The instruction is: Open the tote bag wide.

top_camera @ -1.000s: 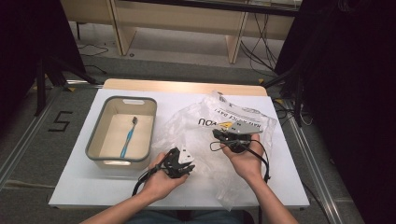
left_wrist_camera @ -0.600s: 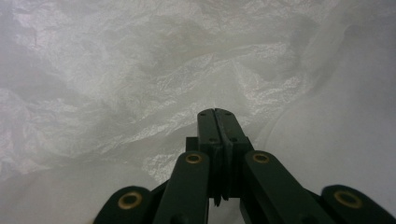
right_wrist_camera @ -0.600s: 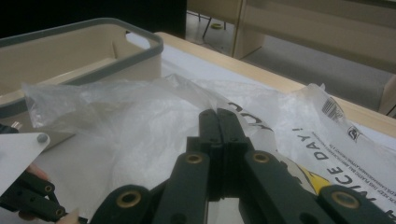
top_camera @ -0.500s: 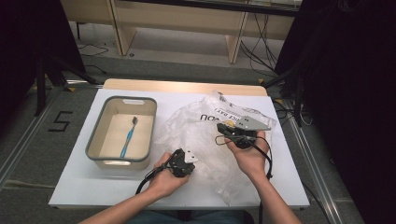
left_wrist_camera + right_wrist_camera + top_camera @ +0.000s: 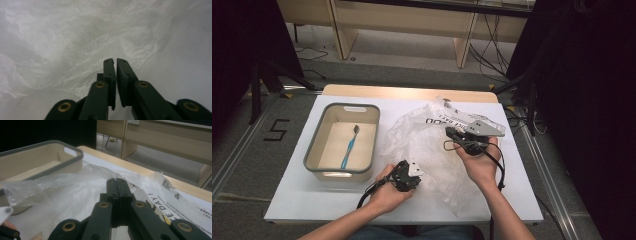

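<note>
High view blue toothbrush (image 5: 348,150) in bin (image 5: 314,150), both tongs pinching plastic bag (image 5: 422,145), left (image 5: 115,60) just loosening

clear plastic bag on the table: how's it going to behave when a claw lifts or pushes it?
Likely floppy: the plastic bag lies crumpled and wrinkled, so a lifted edge would probably drape rather than hold shape. Probably very light, since the film is thin enough to see the table through it. Pushing would likely bunch it up instead of sliding it whole, and the glossy film may slip between smooth pads.
</note>
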The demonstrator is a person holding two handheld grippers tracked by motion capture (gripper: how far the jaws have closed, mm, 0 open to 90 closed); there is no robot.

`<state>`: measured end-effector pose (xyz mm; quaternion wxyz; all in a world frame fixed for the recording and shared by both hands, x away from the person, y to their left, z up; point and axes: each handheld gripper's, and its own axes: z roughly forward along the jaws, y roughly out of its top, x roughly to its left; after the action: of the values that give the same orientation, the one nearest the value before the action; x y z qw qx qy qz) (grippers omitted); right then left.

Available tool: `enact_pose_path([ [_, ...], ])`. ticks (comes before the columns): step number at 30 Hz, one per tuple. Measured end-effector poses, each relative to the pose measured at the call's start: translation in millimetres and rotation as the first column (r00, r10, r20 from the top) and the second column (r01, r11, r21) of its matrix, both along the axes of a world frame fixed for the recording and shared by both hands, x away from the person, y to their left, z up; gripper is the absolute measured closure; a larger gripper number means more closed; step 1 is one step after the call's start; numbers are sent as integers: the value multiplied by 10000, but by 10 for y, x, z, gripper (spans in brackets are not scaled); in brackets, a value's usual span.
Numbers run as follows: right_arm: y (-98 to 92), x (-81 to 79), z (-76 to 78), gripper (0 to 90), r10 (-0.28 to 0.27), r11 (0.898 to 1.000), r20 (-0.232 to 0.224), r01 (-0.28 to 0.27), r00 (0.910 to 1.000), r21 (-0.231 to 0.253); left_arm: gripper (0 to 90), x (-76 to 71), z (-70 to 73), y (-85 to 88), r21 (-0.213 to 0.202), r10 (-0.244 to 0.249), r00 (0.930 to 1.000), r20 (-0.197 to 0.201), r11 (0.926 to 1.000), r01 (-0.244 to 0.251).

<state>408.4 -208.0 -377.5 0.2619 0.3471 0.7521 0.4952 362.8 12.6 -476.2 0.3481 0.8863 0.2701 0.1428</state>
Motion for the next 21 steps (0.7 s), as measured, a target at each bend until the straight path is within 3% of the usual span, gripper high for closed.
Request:
enact_pose_path([
  [4, -6, 2, -8, 900, -33, 10000, -48, 33, 10000, -31, 710, -76, 224, 115, -571, -24, 9977, 676, 9984, 63],
  [6, -5, 5, -25, 900, -42, 10000, -54, 42, 10000, -23, 632, -98, 341, 195, -933, 152, 9966, 815, 9956, -75],
  [9, -7, 7, -43, 900, -62, 10000, -135, 61, 9999, -47, 510, -114, 497, 324, -1164, 341, 9965, 758, 9929, -251],
  [13, -2, 4, -51, 900, -63, 10000, -135, 62, 9999, -46, 394, -131, 598, 484, -1189, 544, 9954, 794, 9919, -447],
  [21, -2, 7, -84, 900, -84, 9999, -213, 82, 9997, -92, 295, -131, 720, 822, -1528, 1063, 9920, 676, 9837, -950],
])
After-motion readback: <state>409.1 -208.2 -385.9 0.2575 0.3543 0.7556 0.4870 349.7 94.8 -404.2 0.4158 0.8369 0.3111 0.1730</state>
